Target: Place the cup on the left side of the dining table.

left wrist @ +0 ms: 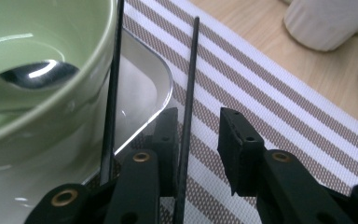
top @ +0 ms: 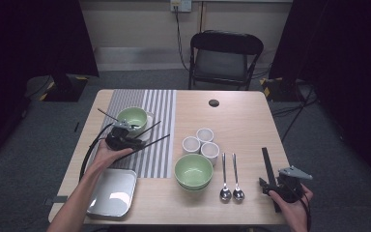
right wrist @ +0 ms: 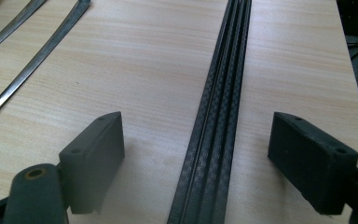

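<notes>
Leftmost, left tongs [left wrist: 198, 154] over striped mat [top: 157, 125], jaws parted, one chopstick [left wrist: 189, 88] between them, another [left wrist: 113, 84] outside, beside green bowl [left wrist: 37, 74] holding spoon [left wrist: 35, 75] on tray [left wrist: 144, 88]. Mid-worktop [top: 236, 116]: second bowl [top: 193, 170], three cups [top: 201, 142], two spoons [top: 230, 174]. Rightmost, right tongs [right wrist: 212, 154] spread wide, astride black chopstick pair [right wrist: 219, 116] lying flat.
</notes>
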